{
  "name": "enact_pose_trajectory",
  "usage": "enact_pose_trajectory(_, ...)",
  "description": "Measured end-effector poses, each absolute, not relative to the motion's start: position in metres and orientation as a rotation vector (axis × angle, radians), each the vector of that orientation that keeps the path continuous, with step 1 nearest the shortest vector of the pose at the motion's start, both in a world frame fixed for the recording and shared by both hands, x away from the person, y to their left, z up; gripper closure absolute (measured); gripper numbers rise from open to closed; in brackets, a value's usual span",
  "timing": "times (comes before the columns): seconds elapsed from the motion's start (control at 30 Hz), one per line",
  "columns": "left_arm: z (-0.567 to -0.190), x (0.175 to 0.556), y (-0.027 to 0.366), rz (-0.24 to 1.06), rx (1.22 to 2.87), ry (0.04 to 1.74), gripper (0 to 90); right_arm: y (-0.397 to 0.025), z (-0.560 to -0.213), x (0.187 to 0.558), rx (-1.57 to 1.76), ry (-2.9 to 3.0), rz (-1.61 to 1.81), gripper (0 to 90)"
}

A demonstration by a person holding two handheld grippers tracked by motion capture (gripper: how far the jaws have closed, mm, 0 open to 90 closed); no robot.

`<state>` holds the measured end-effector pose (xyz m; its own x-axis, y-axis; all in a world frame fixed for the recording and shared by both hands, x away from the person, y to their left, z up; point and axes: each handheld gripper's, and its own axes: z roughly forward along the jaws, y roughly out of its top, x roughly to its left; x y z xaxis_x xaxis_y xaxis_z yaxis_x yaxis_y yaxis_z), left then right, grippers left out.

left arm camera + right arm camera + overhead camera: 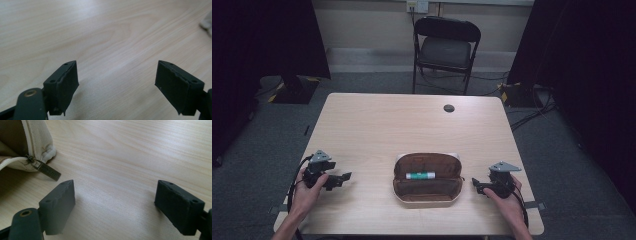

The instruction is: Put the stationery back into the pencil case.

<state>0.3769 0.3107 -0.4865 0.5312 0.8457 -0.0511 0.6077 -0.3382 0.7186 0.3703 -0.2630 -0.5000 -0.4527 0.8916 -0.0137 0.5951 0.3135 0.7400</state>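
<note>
Wooden table (377, 125) bears an unzipped brown-lined case (428, 180) between two spread-jawed grippers.

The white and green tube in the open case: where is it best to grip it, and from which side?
Grip the tube across its middle, from above. It lies flat along the open pencil case, whose walls block a side approach, so only its top is free. Either open gripper could probably do it.

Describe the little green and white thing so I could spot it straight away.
On the wooden table, near the front edge, an open brown-lined pencil case lies between the two handheld grippers. Inside its far half rests a small tube, green at the left, white at the right.
</note>
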Motion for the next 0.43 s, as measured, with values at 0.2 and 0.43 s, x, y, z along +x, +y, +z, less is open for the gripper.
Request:
enact_pose_trajectory(0.2, -0.5011, 0.3770, 0.3084, 0.502, 2.077, 1.148, 15.1, -0.2629, -0.4999, 0.3705, 1.318, 2.165, 0.946, 15.5)
enact_pose_trajectory(0.43, -0.5019, 0.3771, 0.3093, 0.507, 2.080, 1.138, 13.6, -0.2631, -0.5001, 0.3708, 1.324, 2.162, 0.944, 13.7)
